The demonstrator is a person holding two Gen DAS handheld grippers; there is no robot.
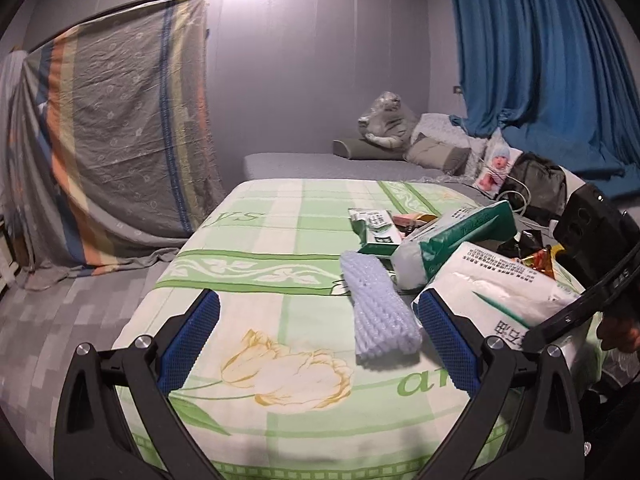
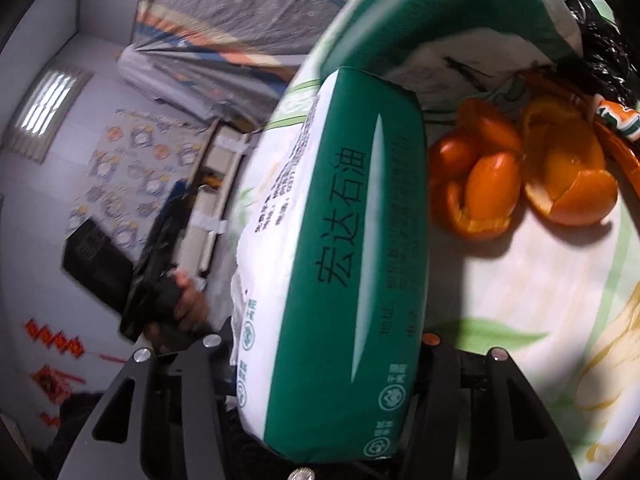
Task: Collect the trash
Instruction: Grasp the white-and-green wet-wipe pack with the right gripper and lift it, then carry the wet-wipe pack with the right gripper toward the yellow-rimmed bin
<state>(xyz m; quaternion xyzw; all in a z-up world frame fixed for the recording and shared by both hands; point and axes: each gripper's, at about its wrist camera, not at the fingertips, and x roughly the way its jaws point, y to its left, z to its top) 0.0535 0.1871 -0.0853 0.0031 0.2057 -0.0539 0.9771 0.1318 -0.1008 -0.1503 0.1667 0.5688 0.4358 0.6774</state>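
Observation:
Trash lies on a green-and-cream floral quilt [image 1: 280, 272]. My left gripper [image 1: 316, 344] is open and empty above the quilt; a pale blue foam net sleeve [image 1: 380, 308] lies between its blue pads, nearer the right pad [image 1: 444, 340]. My right gripper [image 2: 324, 360] is shut on a green-and-white tissue pack [image 2: 336, 264], which also shows in the left wrist view [image 1: 504, 292]. A second tissue pack [image 1: 456, 240] leans behind it. Orange peels [image 2: 520, 172] lie on the quilt beside the held pack. A small green-and-white box [image 1: 376, 232] lies further back.
A black crumpled bag [image 2: 608, 52] and an orange wrapper [image 2: 616, 128] lie past the peels. A striped sheet [image 1: 120, 140] hangs at left. Pillows, a plush toy [image 1: 384, 120], a black bag [image 1: 536, 184] and a blue curtain [image 1: 552, 60] are at back right.

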